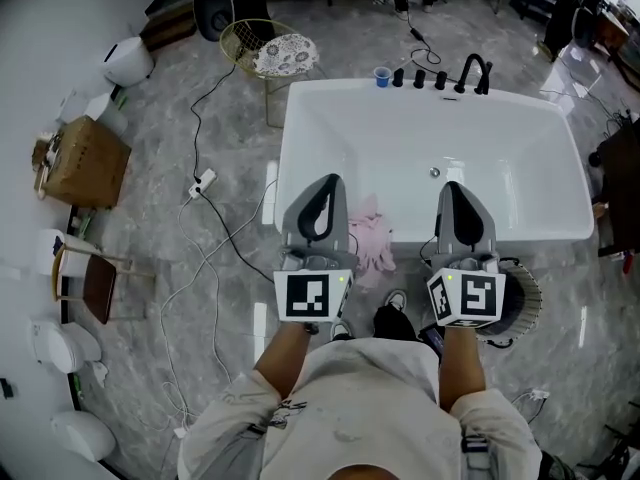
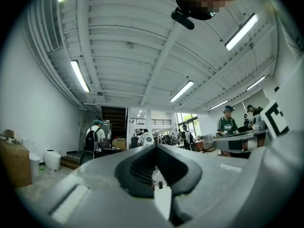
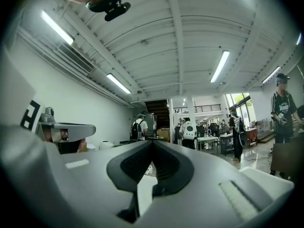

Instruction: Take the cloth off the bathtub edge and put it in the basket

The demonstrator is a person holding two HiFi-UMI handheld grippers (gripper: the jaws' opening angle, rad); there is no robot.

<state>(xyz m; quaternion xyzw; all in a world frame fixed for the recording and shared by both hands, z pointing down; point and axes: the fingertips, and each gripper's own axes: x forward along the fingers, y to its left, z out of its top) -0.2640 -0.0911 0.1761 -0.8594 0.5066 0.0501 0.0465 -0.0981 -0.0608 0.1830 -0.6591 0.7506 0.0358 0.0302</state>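
Observation:
A crumpled pink cloth (image 1: 368,236) hangs over the near edge of the white bathtub (image 1: 300,118), seen in the head view. My left gripper (image 1: 325,180) hovers just left of it with its jaws together and nothing between them. My right gripper (image 1: 452,186) is further right over the same edge, also shut and empty. A gold wire basket (image 1: 245,40) with a patterned white cloth lying on its rim stands beyond the tub's far left corner. In both gripper views the left gripper (image 2: 154,146) and the right gripper (image 3: 153,141) point level into the room, and the cloth is out of sight.
A black faucet (image 1: 470,73) and a blue cup (image 1: 382,76) sit on the tub's far rim. A round ribbed bin (image 1: 525,303) stands at the floor by my right gripper. Cables and a power strip (image 1: 205,183) lie left of the tub, near a cardboard box (image 1: 85,160). People stand far back.

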